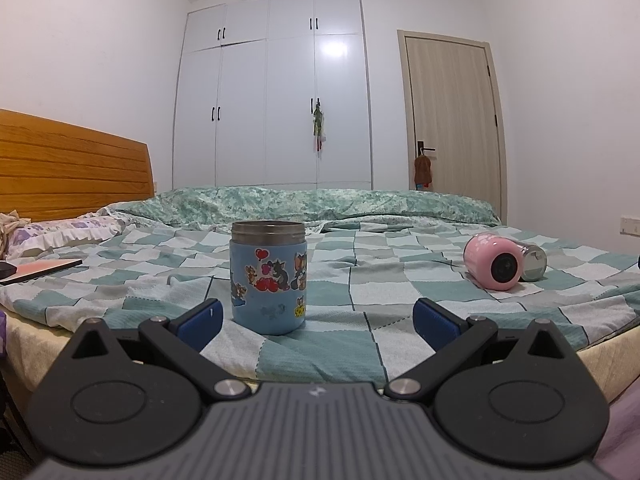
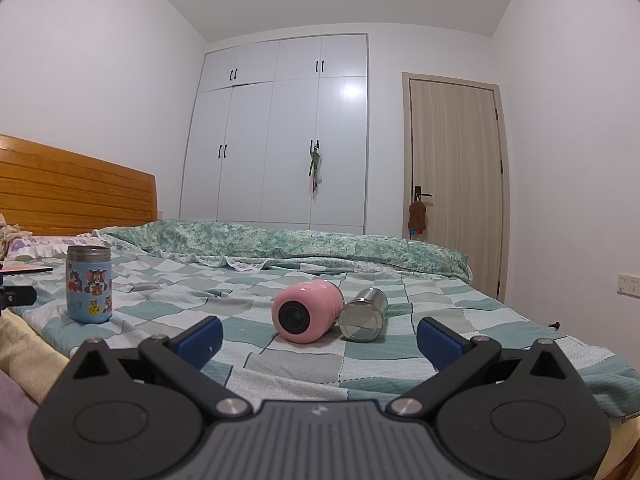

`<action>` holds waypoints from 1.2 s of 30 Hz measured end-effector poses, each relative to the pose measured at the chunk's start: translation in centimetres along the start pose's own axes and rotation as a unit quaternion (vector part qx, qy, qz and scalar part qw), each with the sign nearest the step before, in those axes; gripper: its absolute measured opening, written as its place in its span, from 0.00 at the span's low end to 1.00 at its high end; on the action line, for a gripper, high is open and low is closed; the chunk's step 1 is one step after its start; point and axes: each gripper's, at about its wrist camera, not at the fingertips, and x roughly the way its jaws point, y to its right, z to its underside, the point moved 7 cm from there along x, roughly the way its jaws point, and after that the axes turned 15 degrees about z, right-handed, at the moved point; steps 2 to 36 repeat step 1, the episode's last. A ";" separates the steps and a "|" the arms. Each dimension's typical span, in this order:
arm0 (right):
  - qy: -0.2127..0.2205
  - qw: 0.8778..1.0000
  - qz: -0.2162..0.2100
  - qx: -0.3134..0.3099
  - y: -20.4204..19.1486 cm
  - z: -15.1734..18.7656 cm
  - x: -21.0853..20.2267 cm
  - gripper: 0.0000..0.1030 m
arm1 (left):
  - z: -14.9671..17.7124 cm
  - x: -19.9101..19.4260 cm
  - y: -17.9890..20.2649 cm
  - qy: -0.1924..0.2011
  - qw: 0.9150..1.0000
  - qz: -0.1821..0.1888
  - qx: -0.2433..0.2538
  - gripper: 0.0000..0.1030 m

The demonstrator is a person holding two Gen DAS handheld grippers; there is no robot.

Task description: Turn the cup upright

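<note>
Approach step. Both tongs, left (image 1: 316,316) & right (image 2: 318,334), released, holding nothing. Pink cup (image 2: 306,311) lies on its side on bed (image 2: 500,332), 12 o'clock of right tongs; blue cup (image 1: 268,278) already upright. Next: reach fwd, clamp pink cup, tip up.

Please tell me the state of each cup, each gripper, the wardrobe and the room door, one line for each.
blue cartoon cup: upright on the bed, mouth up, no lid.
pink cup: lying on its side.
steel cup: lying on its side, beside the pink cup.
left gripper: open, empty.
right gripper: open, empty.
wardrobe: doors shut.
room door: shut.
</note>
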 end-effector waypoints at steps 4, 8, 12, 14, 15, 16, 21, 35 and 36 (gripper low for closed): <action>0.000 1.000 0.000 0.000 0.0 0.0 0.0 1.00 | 0.0 0.0 -0.1 0.000 1.000 0.000 -0.001 1.00; 0.000 1.000 0.000 0.000 0.0 0.0 0.0 1.00 | 0.0 0.0 -0.1 0.000 1.000 0.000 -0.001 1.00; 0.000 1.000 0.000 0.000 0.0 0.0 0.0 1.00 | 0.0 0.0 -0.1 0.000 1.000 0.000 -0.001 1.00; 0.000 1.000 0.000 0.000 0.0 0.0 0.0 1.00 | 0.0 0.0 -0.1 0.000 1.000 0.000 -0.001 1.00; 0.000 1.000 0.000 0.000 0.0 0.0 0.0 1.00 | 0.0 0.0 -0.1 0.000 1.000 0.000 -0.001 1.00; 0.000 1.000 0.000 0.000 0.0 0.0 0.0 1.00 | 0.0 0.0 -0.1 0.000 1.000 0.000 -0.001 1.00; 0.000 1.000 0.000 0.000 0.0 0.0 0.0 1.00 | 0.0 0.0 -0.1 0.000 1.000 0.000 -0.001 1.00; 0.000 1.000 0.000 0.000 0.0 0.0 0.0 1.00 | 0.0 0.0 -0.1 0.000 1.000 0.000 -0.001 1.00; 0.000 1.000 0.000 0.000 0.0 0.0 0.0 1.00 | 0.0 0.0 -0.1 0.000 1.000 0.000 -0.001 1.00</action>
